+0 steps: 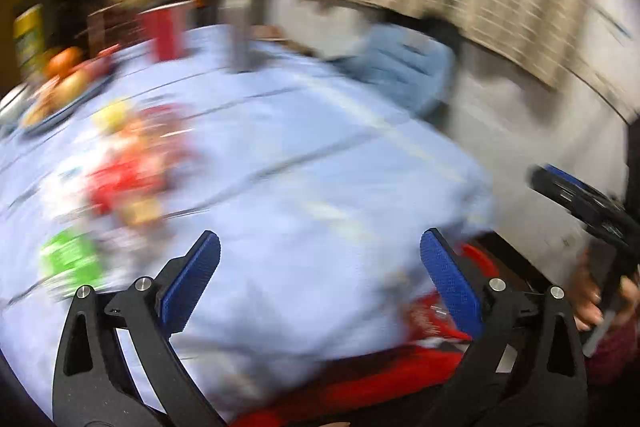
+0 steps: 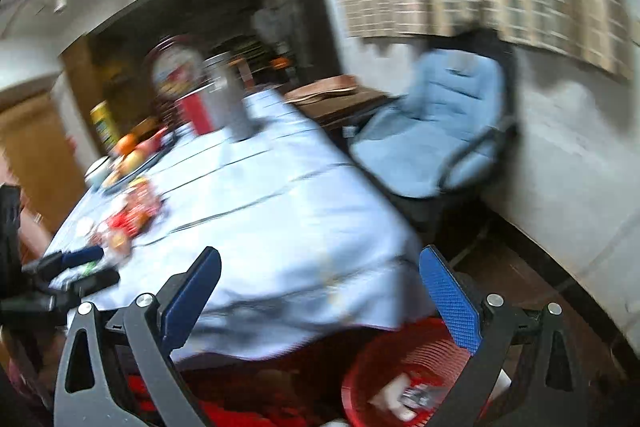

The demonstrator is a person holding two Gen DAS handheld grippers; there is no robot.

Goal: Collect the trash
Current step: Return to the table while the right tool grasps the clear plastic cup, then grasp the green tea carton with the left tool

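Observation:
Both views are motion-blurred. A pile of colourful wrappers [image 1: 124, 171] lies on the left part of the light-blue tablecloth [image 1: 300, 187], with a green wrapper [image 1: 70, 261] nearer me. The pile also shows in the right wrist view [image 2: 128, 215]. A red slatted trash basket [image 2: 400, 379] stands on the floor below the table's near corner and holds some white and silvery trash; its rim shows in the left wrist view [image 1: 480, 259]. My left gripper [image 1: 320, 279] is open and empty over the table's near edge. My right gripper [image 2: 320, 291] is open and empty above the basket.
A red cup [image 1: 164, 31], a steel tumbler [image 1: 240, 15] and a plate of fruit [image 1: 64, 83] stand at the table's far side. A blue padded chair [image 2: 440, 131] stands right of the table by the white wall. A dark floor lies below.

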